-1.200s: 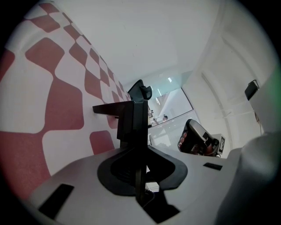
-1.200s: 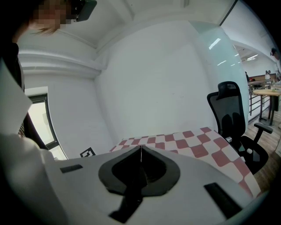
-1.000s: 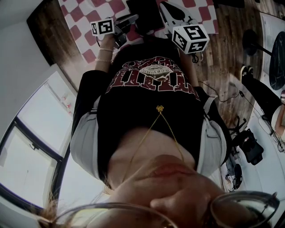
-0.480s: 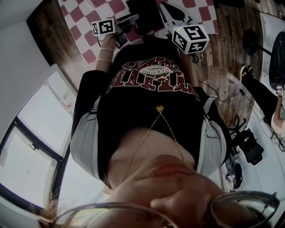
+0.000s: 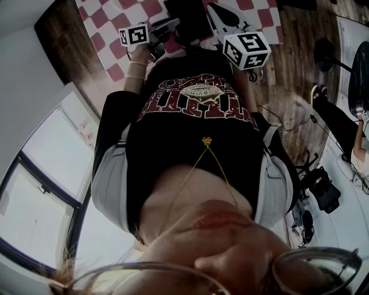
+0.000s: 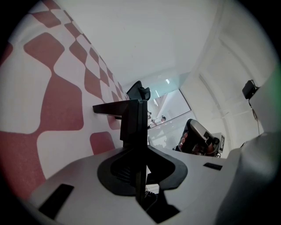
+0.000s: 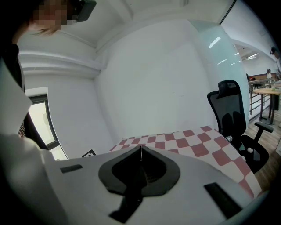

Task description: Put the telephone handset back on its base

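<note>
The head view looks back at the person's black shirt, and both marker cubes sit at the top over a red-and-white checked cloth. The left cube is smaller than the right cube. A black boxy thing and a white-and-black thing lie on the cloth beyond them; I cannot tell handset from base. My left gripper has its dark fingers pressed together along a thin seam, a flat dark bar juts left from the tips, and a coiled black cord shows below. My right gripper is shut on nothing.
The checked cloth fills the left of the left gripper view and lies ahead in the right gripper view. A black office chair stands at the table's right end. Wooden floor and cables lie to the right.
</note>
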### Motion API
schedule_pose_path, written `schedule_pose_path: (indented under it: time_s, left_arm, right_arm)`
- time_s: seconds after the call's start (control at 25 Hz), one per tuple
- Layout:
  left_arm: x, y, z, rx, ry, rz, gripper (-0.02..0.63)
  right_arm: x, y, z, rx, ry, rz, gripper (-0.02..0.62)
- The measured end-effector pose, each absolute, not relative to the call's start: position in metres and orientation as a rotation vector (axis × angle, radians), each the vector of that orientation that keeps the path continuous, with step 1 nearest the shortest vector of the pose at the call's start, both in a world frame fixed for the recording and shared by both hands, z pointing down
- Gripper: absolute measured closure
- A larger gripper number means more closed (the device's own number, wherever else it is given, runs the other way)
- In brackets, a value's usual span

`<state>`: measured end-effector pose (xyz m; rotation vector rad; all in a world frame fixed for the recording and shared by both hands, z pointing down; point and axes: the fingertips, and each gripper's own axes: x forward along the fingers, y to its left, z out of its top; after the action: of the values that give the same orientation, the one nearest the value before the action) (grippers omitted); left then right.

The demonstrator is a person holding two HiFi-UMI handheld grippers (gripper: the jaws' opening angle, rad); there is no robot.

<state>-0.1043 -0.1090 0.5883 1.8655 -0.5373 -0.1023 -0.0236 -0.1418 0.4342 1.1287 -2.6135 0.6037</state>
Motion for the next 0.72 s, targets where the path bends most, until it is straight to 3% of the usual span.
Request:
schedule_pose_path:
  time_s: [0.72]
  left_arm:
    - [-0.104,-0.1117,0.5905,1.897,-0.545,-0.143,0.526]
  right_arm:
    - [-0.0237,-0.1389,0.4369,1.128,-2.609,0.604,0.574]
